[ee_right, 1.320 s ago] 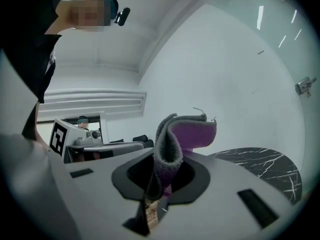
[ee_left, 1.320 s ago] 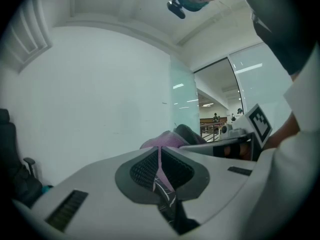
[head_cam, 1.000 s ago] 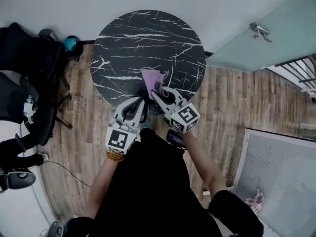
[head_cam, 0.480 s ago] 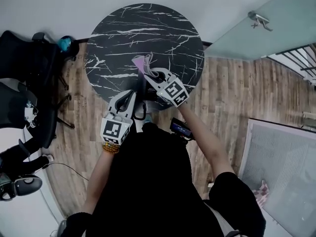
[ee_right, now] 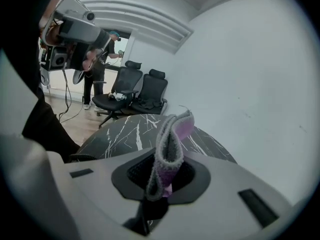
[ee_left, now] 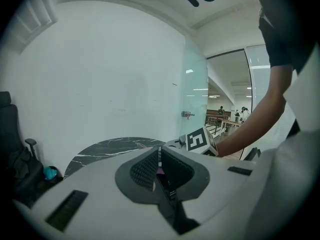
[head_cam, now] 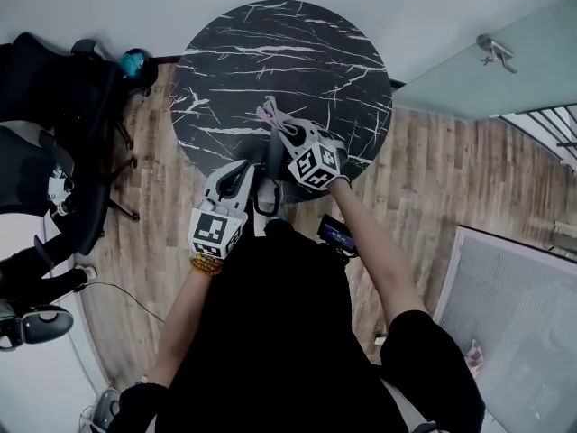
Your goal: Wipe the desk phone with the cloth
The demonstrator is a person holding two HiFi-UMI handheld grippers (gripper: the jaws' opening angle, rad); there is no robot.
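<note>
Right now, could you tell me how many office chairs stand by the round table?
2: one chair by the wall, the other chair just beside it, both left of the table. Others may be hidden.

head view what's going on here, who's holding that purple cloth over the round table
A person stands at the round black marble table with a tool in each hand. The right tool is shut on a purple-grey cloth and holds it above the table's near edge. The left tool is shut on nothing, lower and beside it. No desk phone can be made out on the table.
</note>
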